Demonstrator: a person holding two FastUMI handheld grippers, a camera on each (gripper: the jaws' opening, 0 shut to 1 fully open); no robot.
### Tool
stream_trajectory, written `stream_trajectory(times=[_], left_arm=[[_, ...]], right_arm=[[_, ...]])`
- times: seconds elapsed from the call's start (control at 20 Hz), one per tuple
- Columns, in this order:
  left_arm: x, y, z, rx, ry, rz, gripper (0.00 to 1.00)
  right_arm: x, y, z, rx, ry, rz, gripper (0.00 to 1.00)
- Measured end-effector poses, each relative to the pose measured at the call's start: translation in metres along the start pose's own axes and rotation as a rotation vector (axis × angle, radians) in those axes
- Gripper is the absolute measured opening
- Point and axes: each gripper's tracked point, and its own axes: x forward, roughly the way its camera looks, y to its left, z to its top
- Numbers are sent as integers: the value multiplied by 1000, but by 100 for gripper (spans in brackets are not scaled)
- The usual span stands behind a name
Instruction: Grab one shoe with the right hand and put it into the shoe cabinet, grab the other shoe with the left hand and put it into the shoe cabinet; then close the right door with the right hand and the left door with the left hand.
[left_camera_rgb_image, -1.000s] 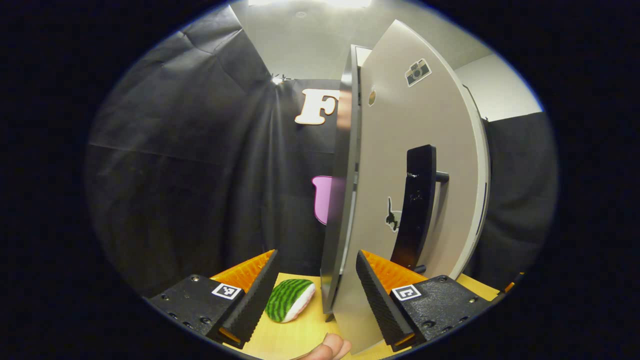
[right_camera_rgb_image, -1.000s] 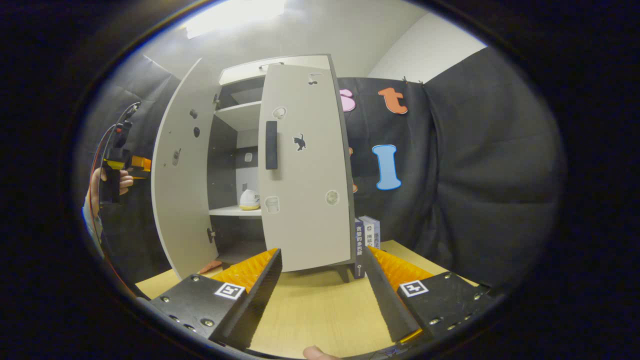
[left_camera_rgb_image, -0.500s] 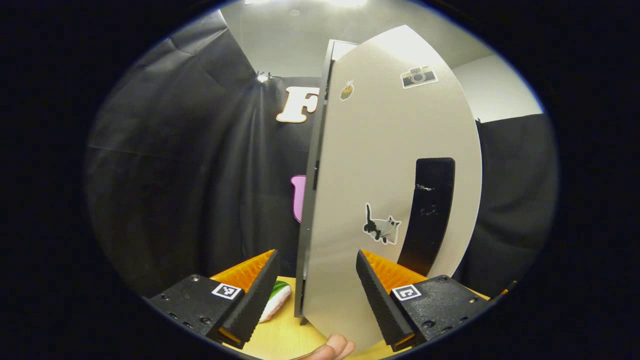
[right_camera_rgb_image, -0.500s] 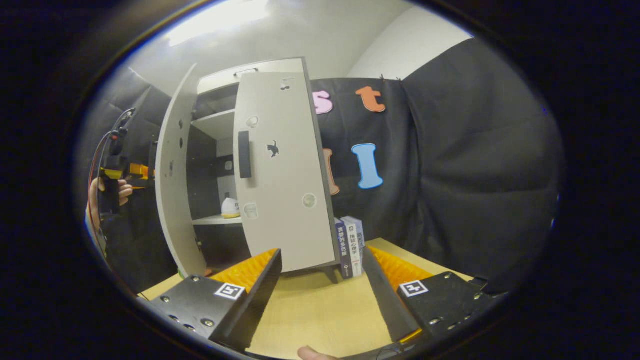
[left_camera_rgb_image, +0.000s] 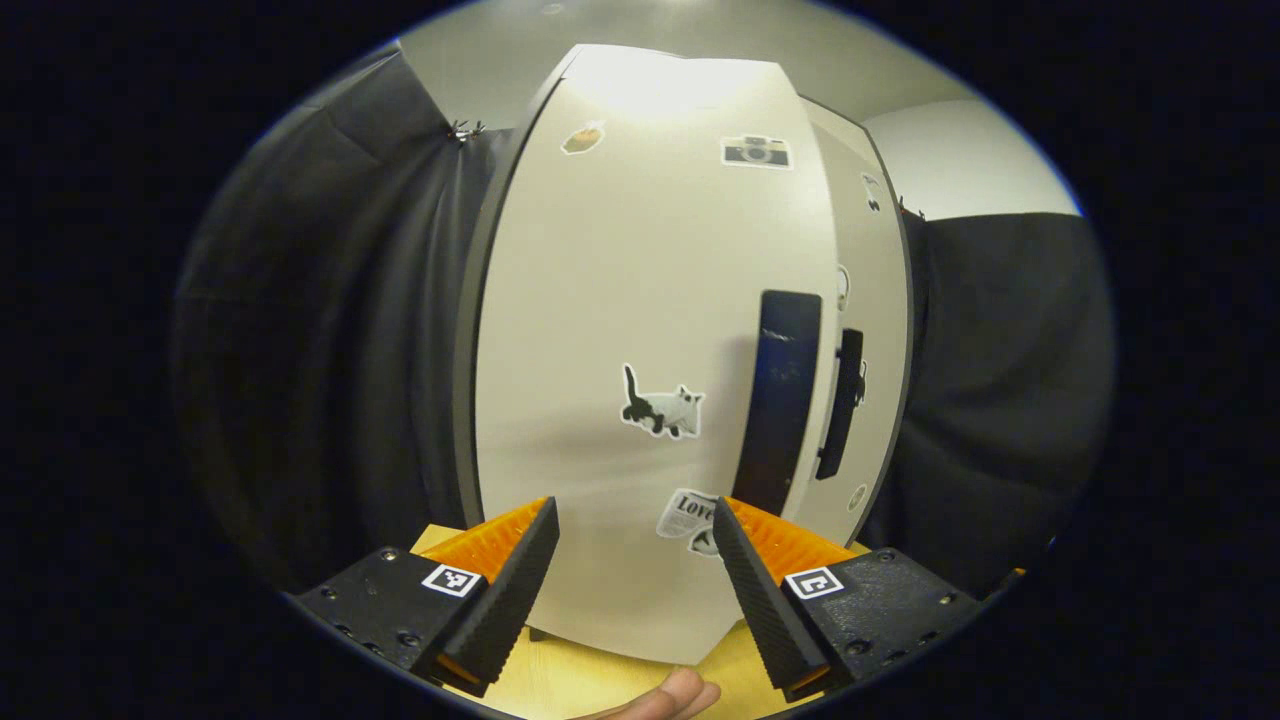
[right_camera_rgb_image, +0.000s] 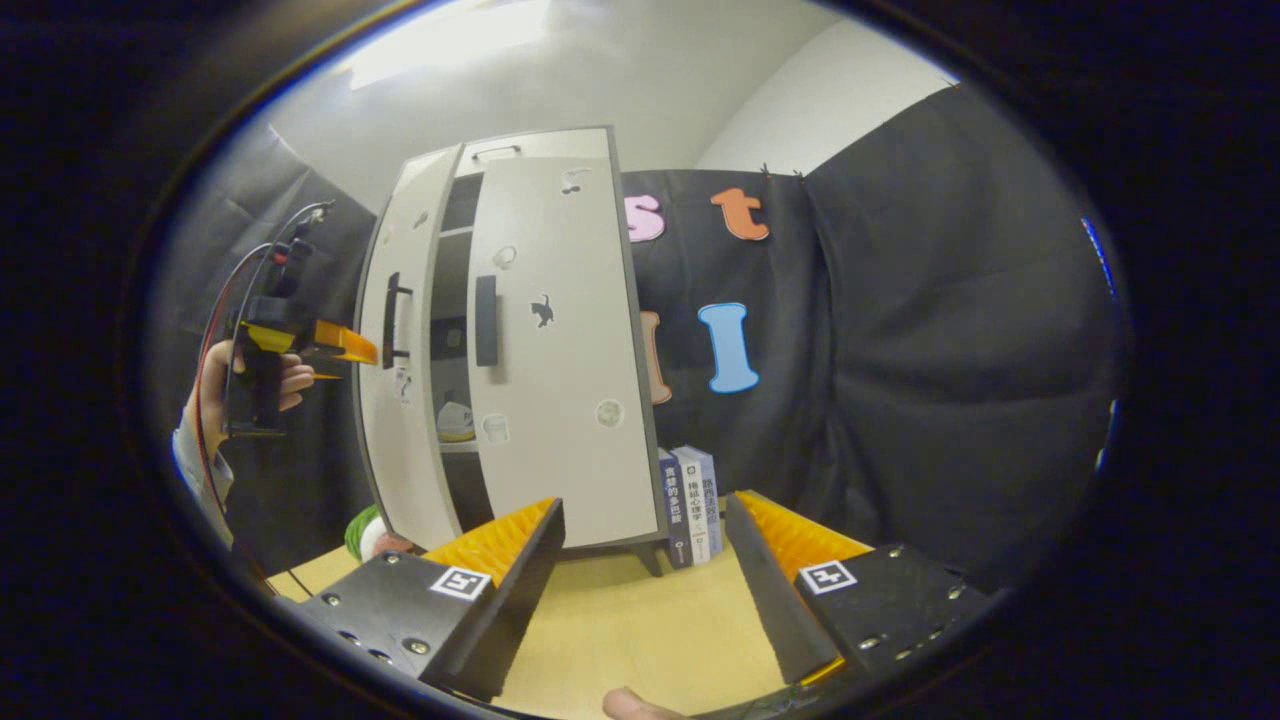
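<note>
One shoe (right_camera_rgb_image: 456, 421) is seen on a shelf inside the shoe cabinet (right_camera_rgb_image: 520, 150). The left door (left_camera_rgb_image: 640, 330) is left slightly ajar; the right door (right_camera_rgb_image: 555, 360) is seen closed. Left gripper (left_camera_rgb_image: 632, 560) is held wide, empty, near the left door. Right gripper (right_camera_rgb_image: 640, 560) is held wide, empty, above the table (right_camera_rgb_image: 640, 620).

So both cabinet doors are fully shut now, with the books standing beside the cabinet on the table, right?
Not quite. In the right gripper view the left door is still ajar, a dark gap separating it from the right door. The books do stand beside the cabinet on the table.
</note>
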Motion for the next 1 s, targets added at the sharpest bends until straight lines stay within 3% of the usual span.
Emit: stream_trajectory(times=[0.1, 0.15, 0.2, 0.3, 0.4, 0.5, 0.6, 0.85, 1.0], left_arm=[[-5, -10, -13, 29, -12, 2, 95], [-11, -10, -21, 34, -20, 7, 90], [-19, -10, -30, 31, -26, 13, 95], [-43, -8, -47, 37, -40, 21, 95], [-70, -2, -59, 61, -61, 40, 95], [-94, 2, -64, 66, -74, 54, 89], [-120, 6, -63, 62, -93, 57, 94], [-174, 24, -50, 39, -167, 136, 94], [-199, 26, -58, 39, -152, 142, 94]], right_arm=[[-1, 1, -2, -42, 2, 2, 96], [-2, 1, -5, -51, 7, 4, 96], [-1, 4, -6, -40, 16, 10, 94], [-1, 16, -9, 9, 32, 59, 99], [-2, 24, -4, 17, 19, 92, 94], [-3, 19, -2, 2, 13, 74, 96], [-1, 25, 2, -1, 10, 79, 96], [7, 34, 41, -70, -27, 60, 96], [16, 45, 61, -66, -38, 75, 96]])
